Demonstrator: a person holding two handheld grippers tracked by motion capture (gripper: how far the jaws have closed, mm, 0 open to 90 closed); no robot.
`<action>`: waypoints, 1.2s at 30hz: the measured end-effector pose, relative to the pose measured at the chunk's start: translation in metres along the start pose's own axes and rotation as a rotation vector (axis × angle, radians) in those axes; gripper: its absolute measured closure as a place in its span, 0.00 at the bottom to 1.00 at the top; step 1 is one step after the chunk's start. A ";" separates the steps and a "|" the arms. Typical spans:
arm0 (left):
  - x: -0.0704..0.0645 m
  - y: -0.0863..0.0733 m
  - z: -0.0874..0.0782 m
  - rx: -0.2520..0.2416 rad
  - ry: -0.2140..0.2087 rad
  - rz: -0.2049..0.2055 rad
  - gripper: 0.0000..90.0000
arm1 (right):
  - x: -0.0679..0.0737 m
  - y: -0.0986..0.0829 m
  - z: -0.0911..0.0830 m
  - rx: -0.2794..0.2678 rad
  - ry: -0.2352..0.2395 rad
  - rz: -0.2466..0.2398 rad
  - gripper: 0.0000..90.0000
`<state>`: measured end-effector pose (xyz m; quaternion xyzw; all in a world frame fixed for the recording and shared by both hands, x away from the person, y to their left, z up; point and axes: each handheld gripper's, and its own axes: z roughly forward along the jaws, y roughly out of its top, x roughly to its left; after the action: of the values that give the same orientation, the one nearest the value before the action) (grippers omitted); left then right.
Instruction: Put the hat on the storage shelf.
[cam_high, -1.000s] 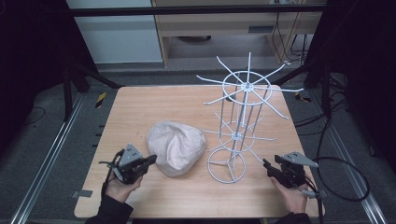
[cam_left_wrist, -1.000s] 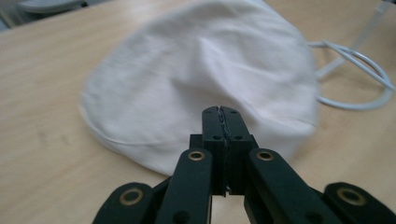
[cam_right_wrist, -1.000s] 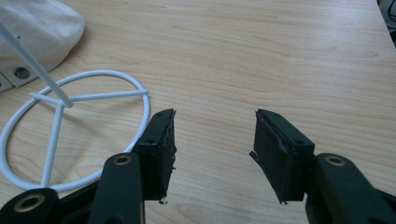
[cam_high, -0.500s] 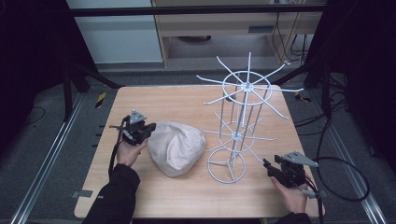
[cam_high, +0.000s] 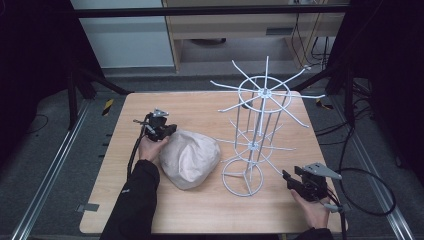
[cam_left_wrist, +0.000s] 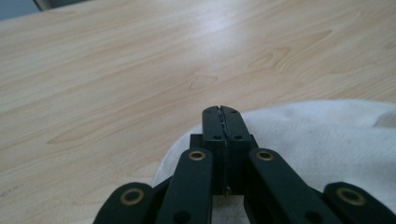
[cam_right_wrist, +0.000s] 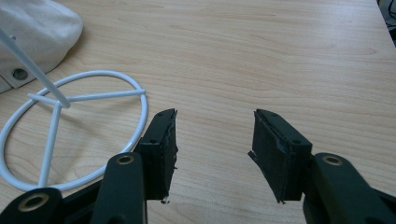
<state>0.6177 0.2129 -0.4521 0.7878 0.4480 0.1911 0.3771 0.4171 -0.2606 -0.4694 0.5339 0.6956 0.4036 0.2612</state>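
The left gripper (cam_high: 169, 129) sits at the upper left edge of a crumpled cloth (cam_high: 190, 158), its jaws pressed flat together with no gap between them. In the left gripper view (cam_left_wrist: 222, 122) the tips of the closed jaws lie over the rim of the white fabric (cam_left_wrist: 327, 135); whether any cloth is caught between them cannot be told. The person's left hand (cam_high: 150, 146) grips the tool from behind, a dark sleeve reaching down toward the near edge of the tabletop (cam_high: 200, 107).

The right gripper (cam_high: 290, 181) rests low near the front right corner, held in the person's right hand (cam_high: 312, 210). Its jaws are spread wide, holding nothing, with bare wood showing between them in the right gripper view (cam_right_wrist: 212, 135). The pads (cam_right_wrist: 163, 149) are black, blocky and rough-edged.

The cloth is a pale, off-white, soft mound with rounded folds, lying just to the right of the left gripper and well to the left of the right one. A metal eyelet (cam_right_wrist: 19, 73) shows on its hem in the right gripper view.

Between cloth and right gripper stands a white wire rack (cam_high: 257, 125), a thin upright frame with spokes fanning out at the top and a round ring base (cam_right_wrist: 74, 121). That ring lies just left of the right gripper's left jaw, close but apart. The tabletop is smooth light wood with visible grain.
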 end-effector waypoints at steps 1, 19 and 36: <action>0.002 -0.002 0.000 0.007 -0.010 -0.012 0.99 | 0.000 0.000 0.000 0.001 0.001 0.000 0.55; 0.011 -0.058 -0.060 0.039 -0.009 0.031 1.00 | 0.001 0.001 -0.001 -0.001 0.008 0.009 0.55; -0.020 -0.106 -0.116 0.064 0.008 0.085 1.00 | 0.001 0.001 0.000 -0.001 0.000 -0.007 0.55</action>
<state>0.4730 0.2785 -0.4581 0.8170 0.4216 0.1954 0.3415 0.4172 -0.2599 -0.4686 0.5311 0.6973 0.4031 0.2630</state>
